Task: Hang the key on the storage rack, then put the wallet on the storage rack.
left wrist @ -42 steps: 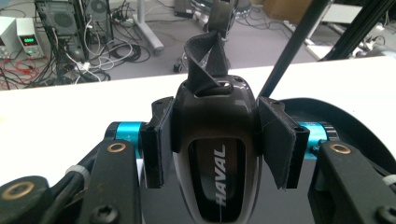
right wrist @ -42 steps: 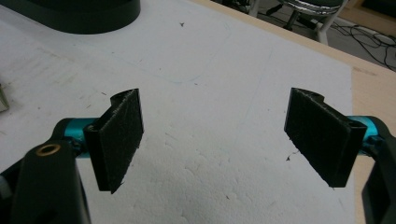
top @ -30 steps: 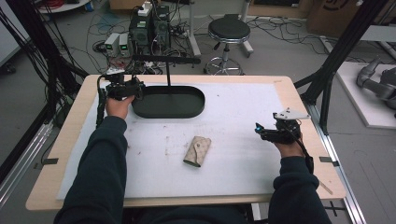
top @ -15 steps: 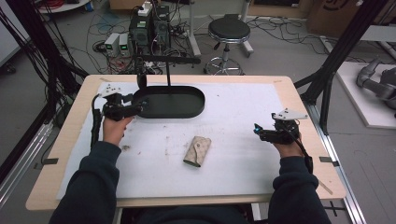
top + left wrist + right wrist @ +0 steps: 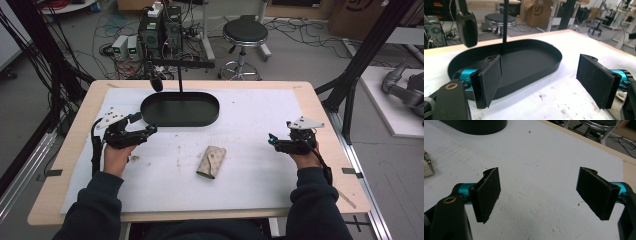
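Both the left gripper (image 5: 142,126) and the right gripper (image 5: 273,140) hover wide open and empty, the folded pouch (image 5: 211,162) lying untouched between them (nothing visibly begun).

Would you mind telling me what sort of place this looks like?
Probably a robotics lab or workshop: computers and tangled cables sit on the floor behind the table, with a stool and cardboard boxes nearby.

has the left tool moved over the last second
Yes. In the high view the left tool has pulled back from the black tray's left end toward the person, jaws open.
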`<state>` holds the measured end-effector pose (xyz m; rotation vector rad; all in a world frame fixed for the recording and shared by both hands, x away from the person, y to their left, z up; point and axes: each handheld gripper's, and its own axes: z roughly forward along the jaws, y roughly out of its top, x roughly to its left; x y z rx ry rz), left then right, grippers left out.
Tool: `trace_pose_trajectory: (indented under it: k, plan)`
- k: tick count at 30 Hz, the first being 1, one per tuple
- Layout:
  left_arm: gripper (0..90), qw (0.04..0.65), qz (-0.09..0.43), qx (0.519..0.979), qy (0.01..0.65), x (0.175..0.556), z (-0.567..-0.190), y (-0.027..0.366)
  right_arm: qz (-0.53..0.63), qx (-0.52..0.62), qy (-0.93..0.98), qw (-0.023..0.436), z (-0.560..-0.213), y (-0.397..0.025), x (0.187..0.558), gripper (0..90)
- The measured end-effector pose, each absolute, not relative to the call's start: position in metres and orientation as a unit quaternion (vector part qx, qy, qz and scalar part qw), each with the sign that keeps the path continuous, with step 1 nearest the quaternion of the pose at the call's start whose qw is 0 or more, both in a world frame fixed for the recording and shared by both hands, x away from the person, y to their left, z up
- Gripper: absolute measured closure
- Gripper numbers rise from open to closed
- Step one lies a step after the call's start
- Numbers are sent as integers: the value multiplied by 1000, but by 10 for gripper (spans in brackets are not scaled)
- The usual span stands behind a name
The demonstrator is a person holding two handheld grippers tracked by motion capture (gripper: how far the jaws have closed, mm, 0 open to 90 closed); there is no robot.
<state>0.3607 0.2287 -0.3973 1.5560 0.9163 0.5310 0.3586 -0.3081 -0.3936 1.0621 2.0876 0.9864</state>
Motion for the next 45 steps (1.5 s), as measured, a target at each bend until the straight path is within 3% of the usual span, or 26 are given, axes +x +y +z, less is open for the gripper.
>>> trace_pose_trajectory:
  k: [16,23,35,45]
  plan:
    - [204,588,248,661,396,359,-394,234,375,393,786,295,-394,-304,358,200]
    - [158,583,277,664,377,358,-392,233,389,392,784,282,-396,-291,358,200]
    - [158,567,303,664,382,353,-386,249,419,356,807,214,-406,-243,356,200]
    - [159,555,297,674,386,357,-390,252,413,299,852,121,-426,-174,344,200]
